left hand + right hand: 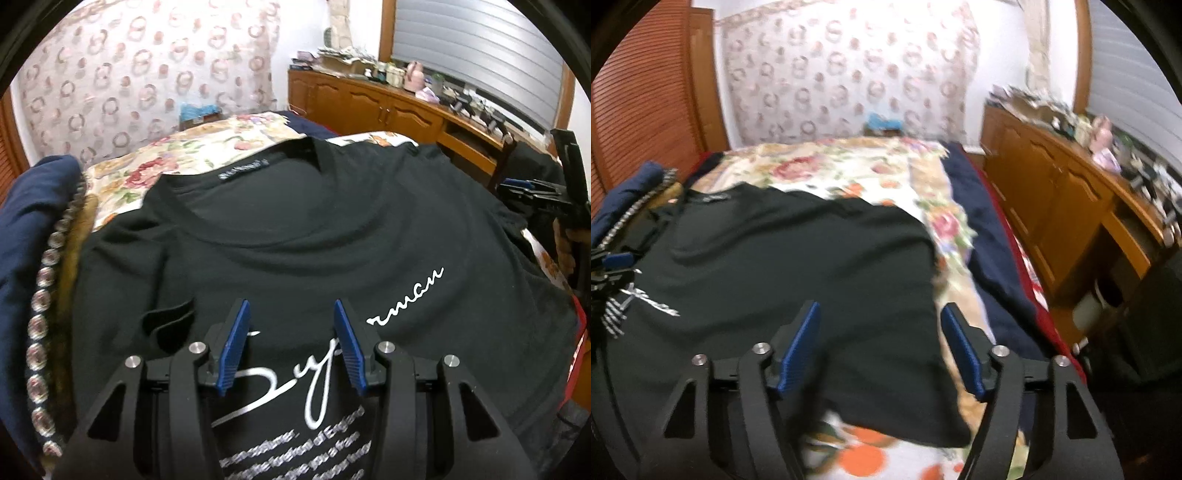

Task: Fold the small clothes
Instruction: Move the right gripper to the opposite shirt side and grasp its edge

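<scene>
Black tee (295, 229) spread front-up on floral bedspread (192, 147), collar toward the headboard, white script print across the chest. Navy garment (22, 258) bunched along its left edge.

Left gripper (291, 343): hovering over the print, jaws parted, nothing between the pads; no cloth pinched.

Right gripper (881, 347): over the tee's right edge, sleeve area, jaws apart and empty. View blurred.

Handling, judged: thin knit, light, limp; no stiffness, so will sag and drag from any single hold. Likely to cling to bedspread rather than slide. Not fragile. Print possibly tacky against itself once folded.

Hold points, judged: pinch at edges, not mid-panel. Shoulder seam and hem on one side, one gripper each, then carry across. Risk: catching the bedspread with the cloth.
</scene>
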The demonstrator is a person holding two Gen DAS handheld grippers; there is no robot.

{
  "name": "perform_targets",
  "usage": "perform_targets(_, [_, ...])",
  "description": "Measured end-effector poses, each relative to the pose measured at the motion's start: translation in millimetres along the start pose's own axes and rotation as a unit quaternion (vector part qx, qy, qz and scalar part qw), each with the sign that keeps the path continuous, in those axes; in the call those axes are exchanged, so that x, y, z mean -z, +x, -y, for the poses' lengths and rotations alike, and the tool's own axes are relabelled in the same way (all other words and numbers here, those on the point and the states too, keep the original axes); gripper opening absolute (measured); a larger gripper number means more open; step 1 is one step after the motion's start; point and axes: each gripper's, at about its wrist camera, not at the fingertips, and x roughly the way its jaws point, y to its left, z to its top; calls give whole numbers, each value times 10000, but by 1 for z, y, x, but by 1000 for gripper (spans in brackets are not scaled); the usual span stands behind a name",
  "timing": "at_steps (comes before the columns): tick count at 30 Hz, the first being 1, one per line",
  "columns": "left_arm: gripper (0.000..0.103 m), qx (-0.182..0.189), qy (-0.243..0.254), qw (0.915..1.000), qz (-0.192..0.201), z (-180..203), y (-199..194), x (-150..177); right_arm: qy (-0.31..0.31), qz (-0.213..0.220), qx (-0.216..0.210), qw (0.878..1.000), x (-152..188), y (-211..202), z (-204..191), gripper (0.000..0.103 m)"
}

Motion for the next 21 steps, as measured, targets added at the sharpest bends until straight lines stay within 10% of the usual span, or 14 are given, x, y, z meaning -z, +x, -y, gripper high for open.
perform_targets(21, [71,96,315,9993,-167,12,14,0,122,-490,-80,9987,12,10,22,9])
